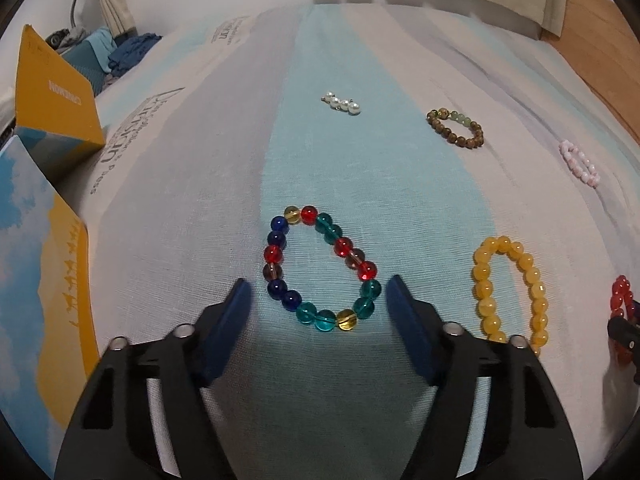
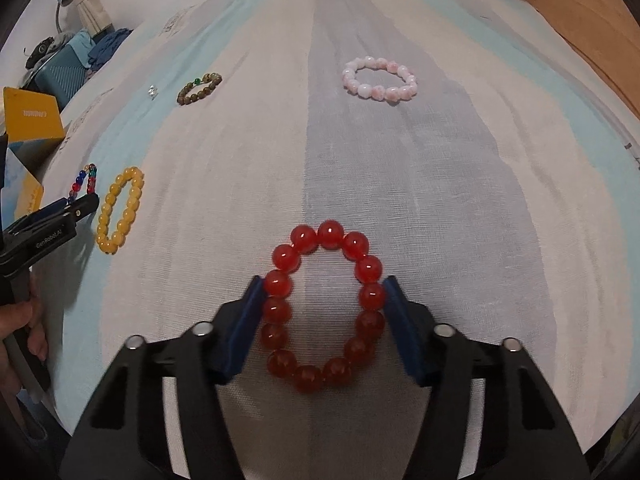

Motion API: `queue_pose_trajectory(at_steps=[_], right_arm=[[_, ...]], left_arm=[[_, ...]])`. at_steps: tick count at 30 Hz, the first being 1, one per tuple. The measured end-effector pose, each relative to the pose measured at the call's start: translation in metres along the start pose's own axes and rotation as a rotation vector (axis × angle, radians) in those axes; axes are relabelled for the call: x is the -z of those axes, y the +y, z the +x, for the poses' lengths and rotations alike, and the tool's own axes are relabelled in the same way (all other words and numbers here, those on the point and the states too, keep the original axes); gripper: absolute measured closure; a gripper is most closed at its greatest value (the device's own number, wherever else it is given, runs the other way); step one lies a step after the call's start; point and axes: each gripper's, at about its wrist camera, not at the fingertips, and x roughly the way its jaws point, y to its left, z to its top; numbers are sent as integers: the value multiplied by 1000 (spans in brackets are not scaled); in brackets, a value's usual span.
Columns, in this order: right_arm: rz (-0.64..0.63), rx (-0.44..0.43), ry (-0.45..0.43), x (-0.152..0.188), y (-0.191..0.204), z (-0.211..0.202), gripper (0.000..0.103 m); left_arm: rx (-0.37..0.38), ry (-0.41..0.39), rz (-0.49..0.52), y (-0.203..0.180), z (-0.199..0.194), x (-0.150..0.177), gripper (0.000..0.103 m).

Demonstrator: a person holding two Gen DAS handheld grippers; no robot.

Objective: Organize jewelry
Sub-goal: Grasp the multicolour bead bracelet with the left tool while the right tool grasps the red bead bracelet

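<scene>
My left gripper [image 1: 316, 290] is open, its blue fingers either side of the near end of a multicoloured glass-bead bracelet [image 1: 362, 270] lying flat on the striped bedsheet. My right gripper [image 2: 323, 290] is open with its fingers around a red bead bracelet [image 2: 280, 284], the pads close to or touching its sides. A yellow bead bracelet [image 1: 486, 272] lies to the right of the multicoloured one; it also shows in the right wrist view [image 2: 108, 208]. A brown bracelet [image 1: 458, 138], a pink bracelet [image 2: 356, 82] and a short pearl piece [image 1: 342, 103] lie farther away.
A yellow and blue open box [image 1: 56, 108] with its flap [image 1: 36, 264] stands at the left edge of the bed. Clothes and a blue basket [image 2: 64, 68] lie beyond it. A wooden floor [image 1: 600, 44] shows at the far right past the bed's edge.
</scene>
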Motion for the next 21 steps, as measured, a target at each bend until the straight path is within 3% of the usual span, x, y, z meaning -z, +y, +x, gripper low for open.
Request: queue_pose_trajectory(at_steps=[4,6,9,10,21], right_arm=[[19,-2,-8,0,-6,-2,71],[30,-6,-14,-1,-9,-4,78],[39,-14,-24,-1,-11,-6,80],[39,-17,-28,-2,-11,-7,88],[49,-43,-85,-7,-11,-19,90]], left_arm=[[-1,-5,10,-1,-2,2,51],[-1,-4,7,0,-3,2,61],[-2,-2,-4,7,-5,2,82],[2,-2,-12,10,-6,2,84],[48,-28,-15,12,-24,0,84]])
